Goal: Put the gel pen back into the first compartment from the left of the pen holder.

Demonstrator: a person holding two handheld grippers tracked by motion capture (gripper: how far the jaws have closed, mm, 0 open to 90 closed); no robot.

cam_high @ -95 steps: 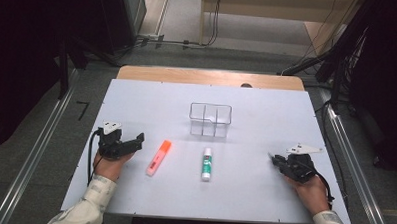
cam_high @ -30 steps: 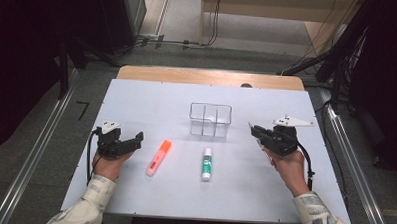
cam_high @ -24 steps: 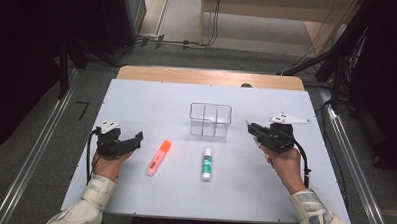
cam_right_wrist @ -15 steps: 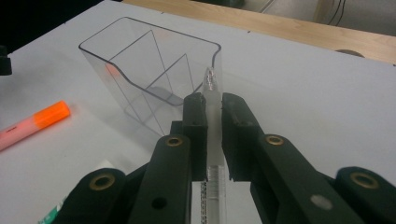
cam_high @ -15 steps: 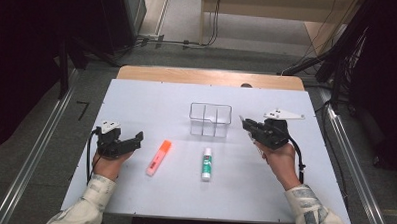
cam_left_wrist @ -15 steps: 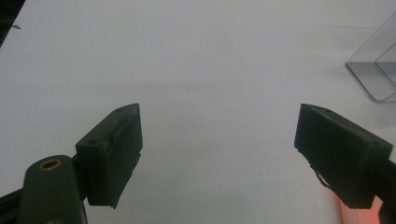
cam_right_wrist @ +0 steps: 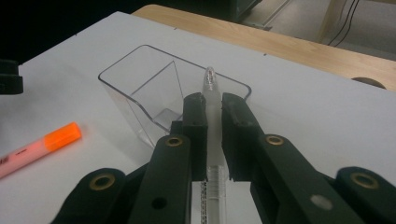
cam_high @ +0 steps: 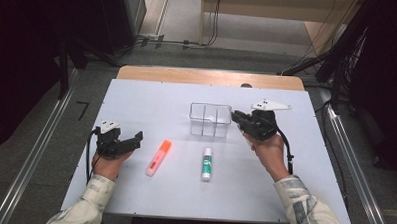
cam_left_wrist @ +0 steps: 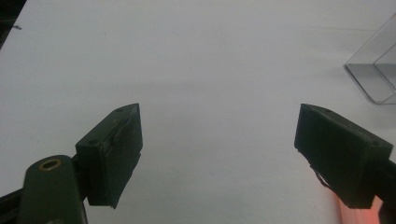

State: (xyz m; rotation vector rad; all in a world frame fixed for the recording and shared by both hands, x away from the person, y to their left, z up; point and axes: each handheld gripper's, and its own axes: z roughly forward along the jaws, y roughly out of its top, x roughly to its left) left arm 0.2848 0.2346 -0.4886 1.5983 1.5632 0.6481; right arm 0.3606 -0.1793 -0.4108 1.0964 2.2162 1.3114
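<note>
My right gripper [cam_right_wrist: 213, 101] is shut on a clear pen [cam_right_wrist: 210, 78], whose tip juts out past the jaws. It hovers at the right end of a clear divided container [cam_right_wrist: 140, 88]; in the high view the right gripper [cam_high: 235, 117] is level with the container's [cam_high: 209, 120] right wall. An orange highlighter [cam_high: 158, 157] and a green-and-white glue stick [cam_high: 206, 164] lie on the white table in front of the container. My left gripper [cam_high: 134, 139] rests at the left, open, nothing between its jaws. In the left gripper view my left gripper [cam_left_wrist: 219, 149] faces bare table.
The white table top [cam_high: 152, 98] lies on a wooden one whose far edge [cam_high: 207, 76] shows behind it. In the left gripper view a corner of the container [cam_left_wrist: 376, 74] is at the right and a bit of the highlighter [cam_left_wrist: 355, 215] glows by the right jaw.
My right gripper has moved left and up with the pen, from the table's right side to the container's right end. The left gripper has stayed where it was.
</note>
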